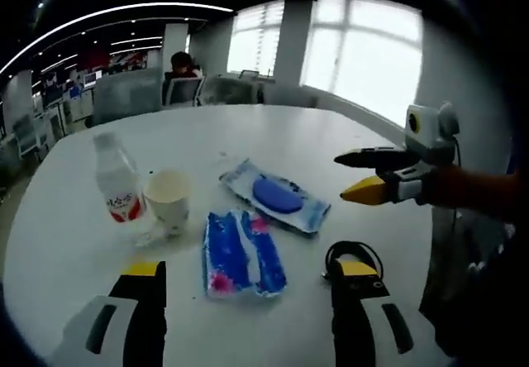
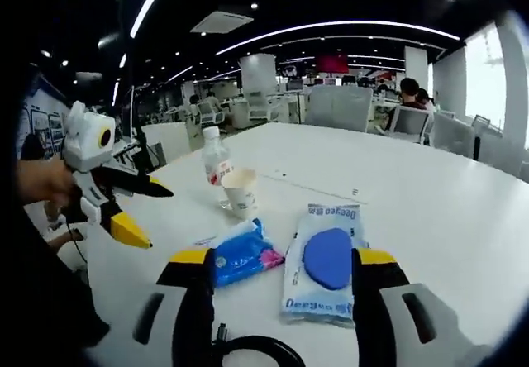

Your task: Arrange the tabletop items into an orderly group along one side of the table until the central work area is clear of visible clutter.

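White surface [image 1: 273,135] spreads wide and bare beyond the cluster of things near its close edge. Wipes pack [image 1: 275,195] with its blue lid lies beside the blue tissue packet [image 1: 241,253]; a paper cup [image 1: 168,198] touches the water bottle [image 1: 117,187]. Black cable [image 1: 354,254] is partly hidden by a jaw. Left gripper [image 2: 136,214] and right gripper [image 1: 370,174] both hover released, grasping nothing.

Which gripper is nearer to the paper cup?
Left. The left gripper is open just before the paper cup; the right gripper, also open, hovers beyond the wipes pack.
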Demonstrator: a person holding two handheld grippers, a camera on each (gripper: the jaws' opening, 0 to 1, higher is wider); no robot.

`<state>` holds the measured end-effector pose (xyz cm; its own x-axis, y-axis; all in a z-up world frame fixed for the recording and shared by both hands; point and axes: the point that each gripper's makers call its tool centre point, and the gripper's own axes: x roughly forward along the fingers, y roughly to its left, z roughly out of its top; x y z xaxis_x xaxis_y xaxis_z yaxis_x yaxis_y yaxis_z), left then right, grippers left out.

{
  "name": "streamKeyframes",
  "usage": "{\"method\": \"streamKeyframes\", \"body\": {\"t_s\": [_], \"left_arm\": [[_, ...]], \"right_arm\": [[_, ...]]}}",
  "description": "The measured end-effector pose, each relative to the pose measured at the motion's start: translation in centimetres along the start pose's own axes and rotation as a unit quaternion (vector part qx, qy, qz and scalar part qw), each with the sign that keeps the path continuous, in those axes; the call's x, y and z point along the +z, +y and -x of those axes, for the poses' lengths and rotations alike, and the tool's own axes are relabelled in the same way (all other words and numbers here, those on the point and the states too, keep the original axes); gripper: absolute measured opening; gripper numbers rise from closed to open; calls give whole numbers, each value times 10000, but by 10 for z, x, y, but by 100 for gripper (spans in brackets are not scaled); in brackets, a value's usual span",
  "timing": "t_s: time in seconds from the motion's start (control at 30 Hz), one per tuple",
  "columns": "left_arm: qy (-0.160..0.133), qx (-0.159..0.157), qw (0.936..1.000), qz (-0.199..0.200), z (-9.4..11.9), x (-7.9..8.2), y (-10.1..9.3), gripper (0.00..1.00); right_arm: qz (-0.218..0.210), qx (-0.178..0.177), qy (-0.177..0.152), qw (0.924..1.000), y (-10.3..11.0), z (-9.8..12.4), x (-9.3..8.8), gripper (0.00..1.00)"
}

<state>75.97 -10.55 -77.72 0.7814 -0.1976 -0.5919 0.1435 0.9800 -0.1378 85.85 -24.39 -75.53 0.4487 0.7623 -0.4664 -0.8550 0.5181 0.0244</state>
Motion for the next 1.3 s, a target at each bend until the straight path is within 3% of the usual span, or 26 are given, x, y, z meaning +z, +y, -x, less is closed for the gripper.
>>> {"method": "streamKeyframes", "body": {"t_s": [0.13,0.27,0.33,0.5,0.6,0.77,0.87,0.97,1.1,1.3], "left_arm": [[157,251,9994,182,1,-17,0,77],[226,486,9959,727,0,-32,-5,73],[181,587,9958,686,-1,-34,-7,71],[12,769,9889,1270,-5,-40,-13,64],[-73,896,9864,1379,-8,-41,-17,60],[-53,886,9812,1714,-21,-50,-21,50],[-26,890,9798,1789,-28,-52,-24,48],[-37,890,9796,1800,-32,-51,-24,47],[178,792,9772,1961,-41,-54,-30,43],[255,806,9761,2003,-49,-57,-25,41]], "right_arm": [[354,252,118,9990,1,-13,2,55],[898,744,330,9926,10,-33,0,49],[1045,849,385,9901,11,-38,-1,48],[1614,1231,505,9779,14,-61,-2,44],[1916,1387,588,9698,16,-75,-4,41],[2119,1507,622,9636,19,-98,-8,30],[2120,1462,656,9640,17,-109,-11,24],[2000,1442,651,9669,17,-114,-12,21],[2025,1594,783,9630,23,-120,-20,17],[1968,1673,990,9610,27,-129,-31,15]]}}
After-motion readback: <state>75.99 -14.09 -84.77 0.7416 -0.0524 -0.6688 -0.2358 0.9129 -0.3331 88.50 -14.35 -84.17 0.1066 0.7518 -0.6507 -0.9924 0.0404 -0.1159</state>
